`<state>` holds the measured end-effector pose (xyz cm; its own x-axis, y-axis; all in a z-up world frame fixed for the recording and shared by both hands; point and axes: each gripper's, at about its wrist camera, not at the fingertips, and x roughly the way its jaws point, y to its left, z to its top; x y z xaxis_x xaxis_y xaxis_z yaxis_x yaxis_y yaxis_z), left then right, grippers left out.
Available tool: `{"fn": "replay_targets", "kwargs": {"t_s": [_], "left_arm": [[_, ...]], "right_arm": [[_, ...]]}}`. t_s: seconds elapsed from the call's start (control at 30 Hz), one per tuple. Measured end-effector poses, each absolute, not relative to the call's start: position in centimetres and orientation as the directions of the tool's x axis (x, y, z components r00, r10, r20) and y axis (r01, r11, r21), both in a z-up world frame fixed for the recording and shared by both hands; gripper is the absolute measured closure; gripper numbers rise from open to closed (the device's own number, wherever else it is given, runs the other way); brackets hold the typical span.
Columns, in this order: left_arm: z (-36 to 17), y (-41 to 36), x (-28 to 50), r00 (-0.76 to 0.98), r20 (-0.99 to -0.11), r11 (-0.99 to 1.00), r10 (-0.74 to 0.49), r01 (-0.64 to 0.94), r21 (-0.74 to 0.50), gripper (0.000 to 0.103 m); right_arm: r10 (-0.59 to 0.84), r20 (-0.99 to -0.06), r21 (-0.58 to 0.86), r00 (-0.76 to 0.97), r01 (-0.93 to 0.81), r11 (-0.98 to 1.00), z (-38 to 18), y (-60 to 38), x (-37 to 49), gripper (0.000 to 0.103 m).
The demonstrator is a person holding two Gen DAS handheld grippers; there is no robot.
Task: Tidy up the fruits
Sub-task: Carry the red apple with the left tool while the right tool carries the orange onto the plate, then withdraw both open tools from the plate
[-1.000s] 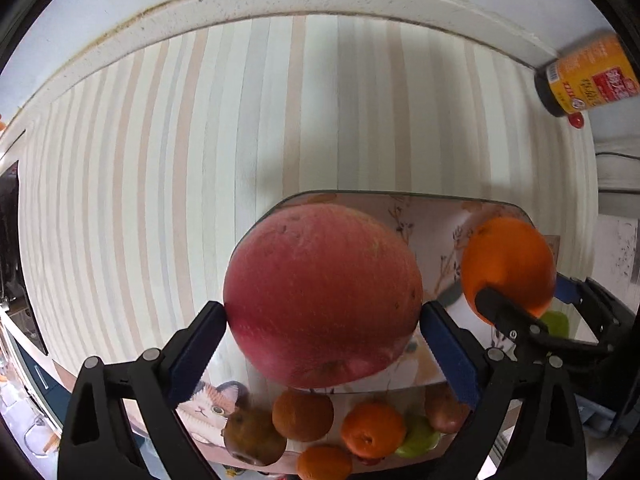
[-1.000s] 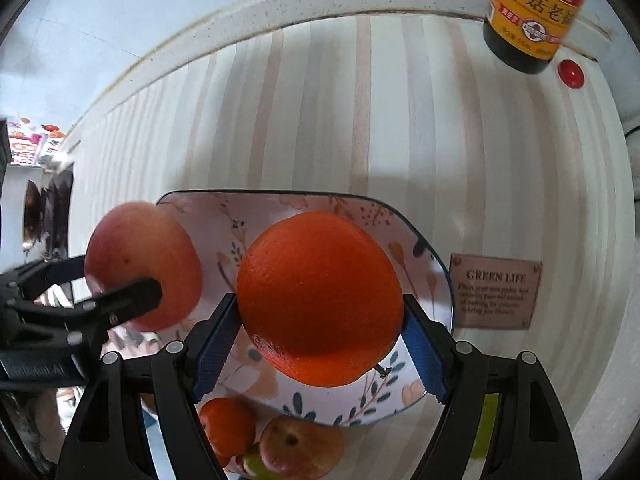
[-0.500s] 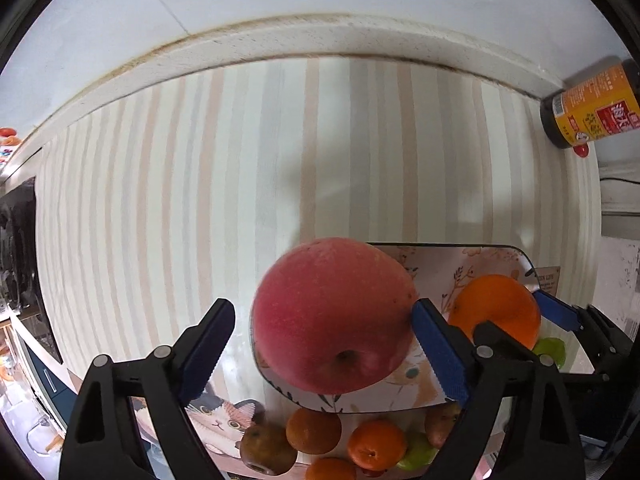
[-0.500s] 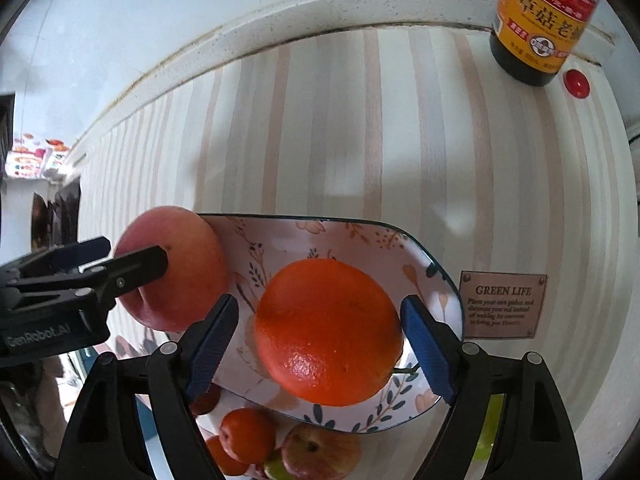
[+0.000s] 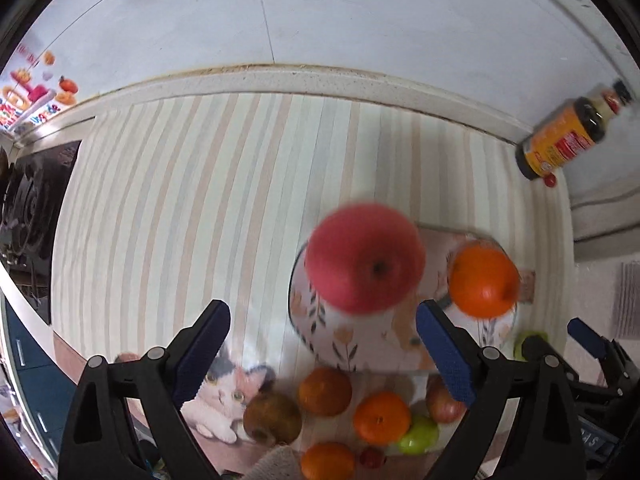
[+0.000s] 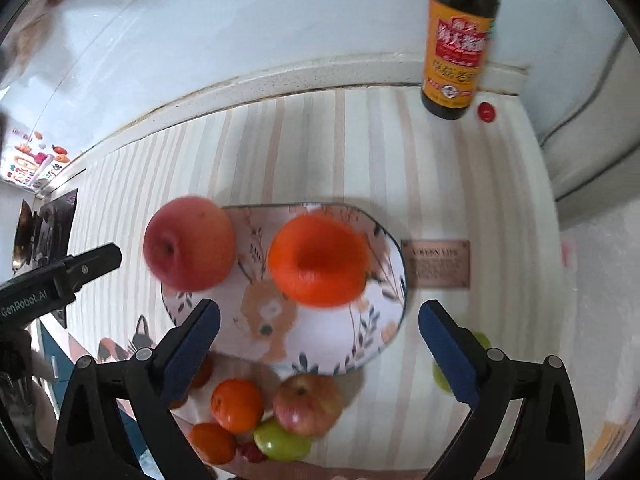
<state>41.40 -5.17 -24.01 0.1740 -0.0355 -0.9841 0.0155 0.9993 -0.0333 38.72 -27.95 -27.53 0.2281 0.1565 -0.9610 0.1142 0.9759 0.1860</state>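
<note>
While both your grippers stand spread and hold nothing, the red apple [image 6: 189, 243] and the orange [image 6: 319, 261] lie on the flowered plate [image 6: 320, 344].

On the striped mat [image 6: 400, 168], the plate carries the apple at its left edge and the orange near its middle. Your left gripper [image 5: 322, 350] and right gripper [image 6: 320, 338] are both in front of it. Small oranges and apples [image 6: 272, 420] lie in a group just before the plate; a soy sauce bottle [image 6: 458, 40] stands at the wall.

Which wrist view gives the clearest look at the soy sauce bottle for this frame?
The right wrist view: the soy sauce bottle stands upright and large at the wall, label facing the camera, though slightly blurred. The left wrist view shows it small, tilted by the fisheye at the right edge, label unreadable.
</note>
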Motion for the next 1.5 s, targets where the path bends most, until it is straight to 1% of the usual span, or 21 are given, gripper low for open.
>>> {"fn": "replay_targets", "kwargs": {"t_s": [0.13,0.23,0.33,0.6,0.73,0.93,1.07,1.17,1.23,1.3,1.4,1.5], "left_arm": [[-22.7,-4.3,37.3,0.225,-0.974,0.999,-0.040,0.039,-0.032,0.008],[-21.3,-4.0,34.6,0.260,-0.965,0.996,-0.043,0.089,-0.020,0.008],[-19.9,-4.0,32.8,0.294,-0.955,0.991,-0.046,0.136,-0.006,0.008],[-16.1,-3.5,28.5,0.358,-0.928,0.977,-0.099,0.214,-0.022,0.008],[-14.8,-3.2,26.9,0.381,-0.918,0.974,-0.112,0.224,-0.025,0.008],[-13.1,-2.5,24.9,0.407,-0.905,0.975,-0.127,0.220,-0.038,0.008],[-12.5,-2.0,24.1,0.415,-0.899,0.978,-0.139,0.200,-0.059,0.008],[-12.9,-1.5,24.2,0.420,-0.898,0.983,-0.131,0.171,-0.063,0.008],[-13.9,-1.1,24.5,0.395,-0.910,0.985,-0.125,0.156,-0.068,0.000],[-15.7,-0.6,24.9,0.363,-0.924,0.988,-0.117,0.135,-0.072,0.000],[-19.7,-0.5,25.1,0.276,-0.957,0.991,-0.085,0.124,-0.053,0.000],[-24.6,-1.2,24.9,0.172,-0.984,0.990,-0.050,0.139,-0.026,0.000]], "right_arm": [[0.122,-0.958,0.161,0.258,0.135,0.978,-25.6,-27.0,35.2,0.001],[0.100,-0.953,0.147,0.285,0.149,0.978,-24.0,-26.2,32.6,0.001],[0.081,-0.945,0.140,0.317,0.170,0.975,-22.5,-25.3,30.4,0.001],[0.037,-0.917,0.126,0.397,0.202,0.971,-18.2,-23.6,25.3,0.001],[0.013,-0.901,0.109,0.433,0.197,0.974,-16.0,-23.1,23.4,0.001],[0.014,-0.884,0.114,0.467,0.186,0.976,-13.6,-22.6,20.9,0.001],[0.044,-0.879,0.143,0.474,0.175,0.974,-13.0,-22.4,20.2,0.001],[0.065,-0.882,0.162,0.467,0.170,0.972,-13.5,-22.4,20.1,0.001],[0.098,-0.890,0.191,0.445,0.169,0.967,-14.6,-22.6,20.3,0.001],[0.143,-0.904,0.227,0.403,0.169,0.959,-16.5,-22.9,20.8,0.001],[0.196,-0.921,0.267,0.335,0.180,0.947,-19.9,-23.4,21.5,0.001],[0.253,-0.933,0.310,0.254,0.216,0.926,-24.5,-24.2,22.0,0.001]]}}
